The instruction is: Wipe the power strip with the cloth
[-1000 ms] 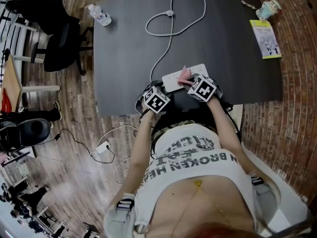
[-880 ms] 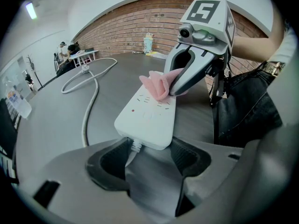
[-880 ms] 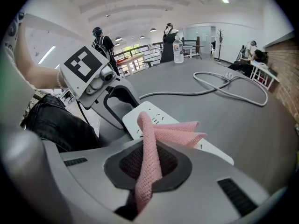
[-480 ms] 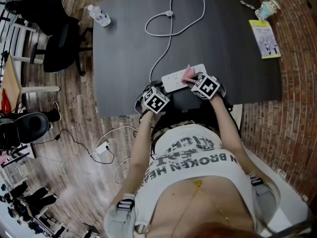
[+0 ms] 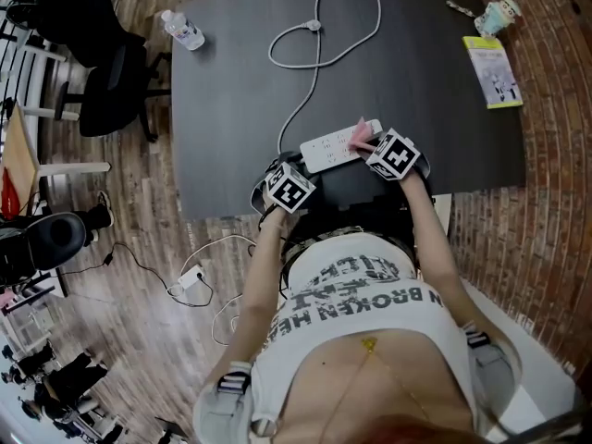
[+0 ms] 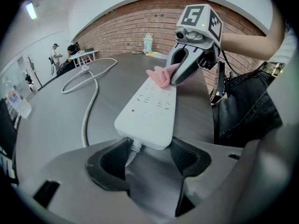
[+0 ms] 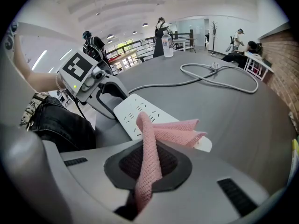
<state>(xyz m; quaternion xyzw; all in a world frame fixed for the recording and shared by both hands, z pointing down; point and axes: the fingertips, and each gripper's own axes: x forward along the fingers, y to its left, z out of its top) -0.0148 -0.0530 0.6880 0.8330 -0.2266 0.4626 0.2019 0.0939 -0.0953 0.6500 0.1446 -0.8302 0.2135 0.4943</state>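
A white power strip (image 5: 333,145) lies near the front edge of the dark table (image 5: 435,109), and its cord (image 5: 305,91) loops away toward the far side. My left gripper (image 5: 306,166) is shut on the strip's cord end (image 6: 148,125), with a jaw against each side. My right gripper (image 5: 367,143) is shut on a pink cloth (image 7: 161,133). The cloth's free folds lie on the strip's other end (image 7: 140,113). In the left gripper view the cloth (image 6: 159,76) sits on the strip under the right gripper (image 6: 180,73).
A water bottle (image 5: 183,29) stands at the table's far left corner. A yellow booklet (image 5: 493,70) and a cup (image 5: 504,12) are at the far right. A black chair (image 5: 102,72) stands left of the table. The person's body is close against the front edge.
My right gripper has slid the cloth rightward along the strip toward its free end. The left gripper and the strip have stayed in place.
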